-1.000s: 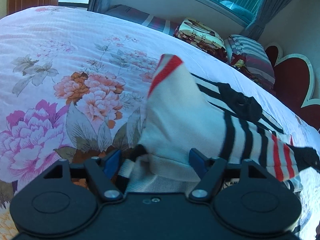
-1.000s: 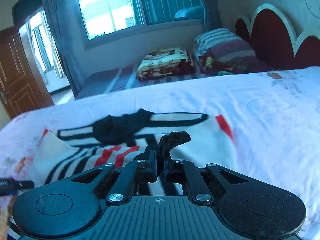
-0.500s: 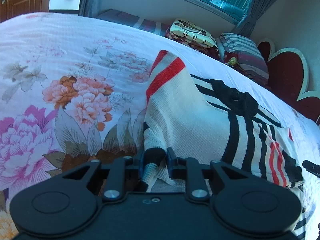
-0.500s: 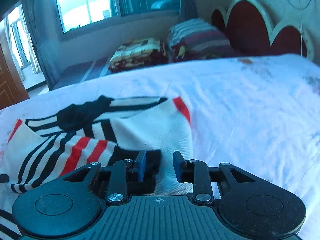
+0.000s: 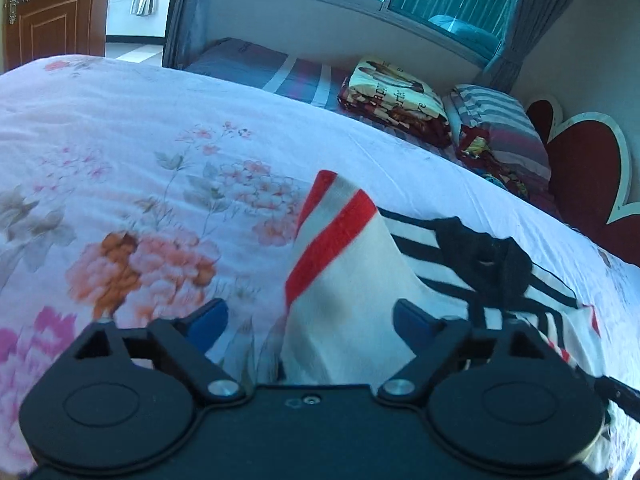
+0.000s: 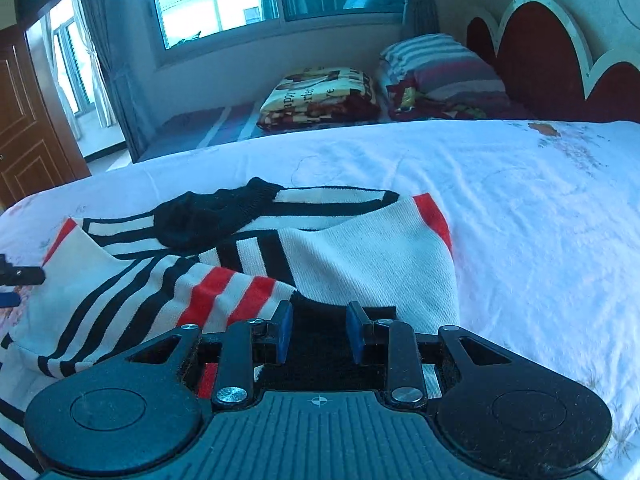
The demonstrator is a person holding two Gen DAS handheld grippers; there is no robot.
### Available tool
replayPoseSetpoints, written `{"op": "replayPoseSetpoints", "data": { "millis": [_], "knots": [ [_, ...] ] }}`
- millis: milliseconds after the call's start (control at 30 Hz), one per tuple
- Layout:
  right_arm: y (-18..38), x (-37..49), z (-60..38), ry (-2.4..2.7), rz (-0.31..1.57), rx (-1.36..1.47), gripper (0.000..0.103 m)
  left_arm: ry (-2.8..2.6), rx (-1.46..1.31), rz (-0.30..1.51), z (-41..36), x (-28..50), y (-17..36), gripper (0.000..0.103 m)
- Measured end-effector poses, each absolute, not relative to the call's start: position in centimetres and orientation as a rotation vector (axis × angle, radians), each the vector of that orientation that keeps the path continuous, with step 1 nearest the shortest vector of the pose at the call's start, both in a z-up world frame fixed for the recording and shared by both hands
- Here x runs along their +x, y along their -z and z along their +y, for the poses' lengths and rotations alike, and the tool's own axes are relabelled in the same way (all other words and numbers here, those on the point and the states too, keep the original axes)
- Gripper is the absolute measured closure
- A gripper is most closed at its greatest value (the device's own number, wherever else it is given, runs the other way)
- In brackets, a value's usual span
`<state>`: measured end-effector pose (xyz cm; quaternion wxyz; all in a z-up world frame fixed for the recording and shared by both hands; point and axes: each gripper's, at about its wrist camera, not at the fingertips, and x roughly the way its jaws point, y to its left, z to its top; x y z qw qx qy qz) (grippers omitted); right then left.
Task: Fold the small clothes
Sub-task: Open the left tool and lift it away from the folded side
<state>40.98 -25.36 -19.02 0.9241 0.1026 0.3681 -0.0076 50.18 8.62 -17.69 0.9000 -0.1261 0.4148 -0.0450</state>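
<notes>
The left gripper has just opened, releasing the sweater. The right gripper is seemingly released; the 12 o'clock flap may unfold.

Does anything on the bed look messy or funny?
Yes, the striped sweater lies bunched on the floral bedsheet, not flat. One red-striped part sticks up like a tent, and a black part is crumpled on top. Nothing looks torn or spilled.
</notes>
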Motion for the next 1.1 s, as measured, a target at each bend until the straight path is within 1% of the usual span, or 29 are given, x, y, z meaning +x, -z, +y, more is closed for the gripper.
{"op": "replayPoseSetpoints", "data": {
  "millis": [67, 133, 167, 233, 267, 300, 367, 400, 467, 533, 600, 633, 700, 767, 833, 900, 933, 967, 1100],
  "knots": [
    [19.1, 41.4, -25.4, 0.02, 0.756, 0.214, 0.074, 0.1, -0.276, 0.881, 8.8, 52.0, 18.5, 0.036],
    [19.4, 41.8, -25.4, 0.021, 0.758, 0.215, 0.074, 0.099, -0.286, 0.887, 9.0, 53.3, 19.1, 0.041],
    [19.4, 42.0, -25.3, 0.021, 0.759, 0.214, 0.074, 0.097, -0.288, 0.884, 9.1, 53.8, 19.3, 0.046],
    [19.6, 42.3, -25.2, 0.017, 0.762, 0.212, 0.074, 0.104, -0.291, 0.872, 9.3, 54.6, 19.7, 0.061],
    [19.7, 42.5, -25.1, 0.016, 0.762, 0.212, 0.074, 0.107, -0.301, 0.865, 9.5, 54.8, 19.8, 0.074],
    [19.8, 42.7, -25.0, 0.014, 0.762, 0.213, 0.074, 0.102, -0.314, 0.86, 9.7, 55.0, 19.9, 0.077],
    [20.0, 43.1, -24.7, 0.008, 0.761, 0.213, 0.074, 0.083, -0.326, 0.84, 10.0, 55.2, 20.0, 0.087],
    [20.1, 43.3, -24.5, 0.006, 0.759, 0.209, 0.074, 0.076, -0.329, 0.837, 10.2, 55.3, 20.1, 0.089],
    [20.5, 43.7, -24.0, -0.001, 0.757, 0.182, 0.074, 0.066, -0.34, 0.836, 10.6, 55.6, 20.6, 0.088],
    [22.0, 44.3, -23.9, 0.026, 0.807, 0.137, 0.074, 0.064, -0.329, 0.819, 10.8, 55.7, 21.0, 0.088],
    [22.3, 44.2, -24.5, 0.017, 0.788, 0.144, 0.074, 0.057, -0.303, 0.829, 10.4, 55.8, 20.7, 0.088],
    [22.1, 44.4, -24.6, 0.019, 0.798, 0.153, 0.074, 0.052, -0.274, 0.83, 10.1, 55.7, 20.3, 0.087],
    [21.7, 44.4, -24.6, 0.022, 0.798, 0.152, 0.074, 0.041, -0.244, 0.827, 9.7, 55.2, 19.4, 0.083],
    [21.0, 43.7, -24.7, 0.015, 0.777, 0.168, 0.074, 0.045, -0.262, 0.812, 9.5, 54.1, 18.4, 0.074],
    [20.3, 43.1, -24.5, -0.001, 0.749, 0.185, 0.074, 0.062, -0.228, 0.781, 8.7, 52.9, 17.2, 0.07],
    [19.6, 43.1, -24.1, -0.02, 0.738, 0.193, 0.074, 0.093, -0.192, 0.758, 7.5, 51.9, 16.3, 0.058],
    [19.5, 43.2, -24.0, -0.031, 0.738, 0.197, 0.074, 0.106, -0.177, 0.758, 6.8, 51.8, 16.1, 0.055],
    [19.4, 43.5, -23.7, -0.037, 0.74, 0.2, 0.074, 0.12, -0.17, 0.761, 6.3, 51.9, 16.0, 0.054],
    [20.4, 44.5, -23.0, -0.042, 0.779, 0.187, 0.074, 0.125, -0.137, 0.833, 4.3, 52.9, 17.7, 0.053]
  ]
}}
